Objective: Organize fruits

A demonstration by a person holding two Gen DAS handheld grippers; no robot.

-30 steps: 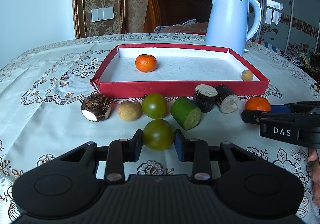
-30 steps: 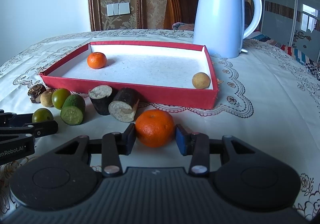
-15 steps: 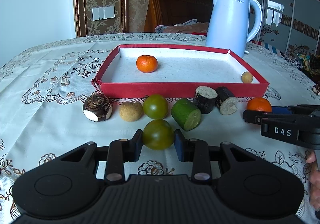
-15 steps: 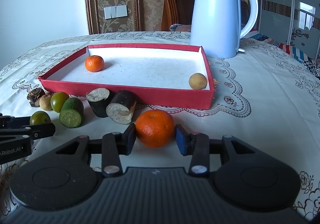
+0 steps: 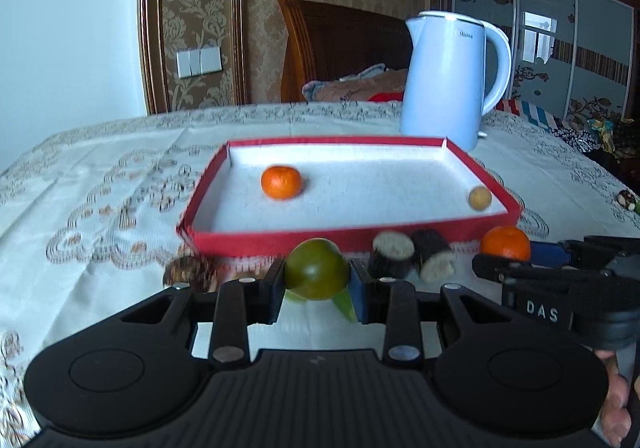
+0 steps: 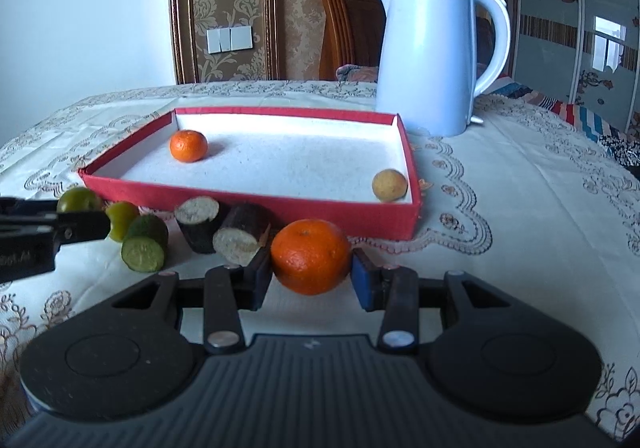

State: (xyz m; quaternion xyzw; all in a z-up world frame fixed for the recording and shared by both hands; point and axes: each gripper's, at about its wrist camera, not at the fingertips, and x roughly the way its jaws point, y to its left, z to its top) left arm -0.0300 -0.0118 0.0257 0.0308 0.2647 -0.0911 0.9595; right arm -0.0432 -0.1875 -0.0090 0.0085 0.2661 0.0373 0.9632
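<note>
My left gripper (image 5: 317, 282) is shut on a green round fruit (image 5: 316, 269) and holds it above the table, just in front of the red tray (image 5: 280, 241). My right gripper (image 6: 312, 274) is shut on an orange (image 6: 311, 256), lifted in front of the tray's (image 6: 248, 204) near right wall. The tray holds a small orange (image 5: 281, 182) at the left and a small tan fruit (image 5: 479, 198) at the right. The left gripper and its fruit (image 6: 78, 200) also show at the left of the right wrist view.
A white kettle (image 6: 436, 56) stands behind the tray's right corner. On the cloth before the tray lie a second green fruit (image 6: 122, 219), a cut green piece (image 6: 145, 244), two dark cut pieces (image 6: 222, 230) and a brown hairy root (image 5: 188, 272).
Both grippers have risen off the table with their fruits. The left gripper lifted the green fruit higher and forward toward the tray; the right lifted the orange slightly.
</note>
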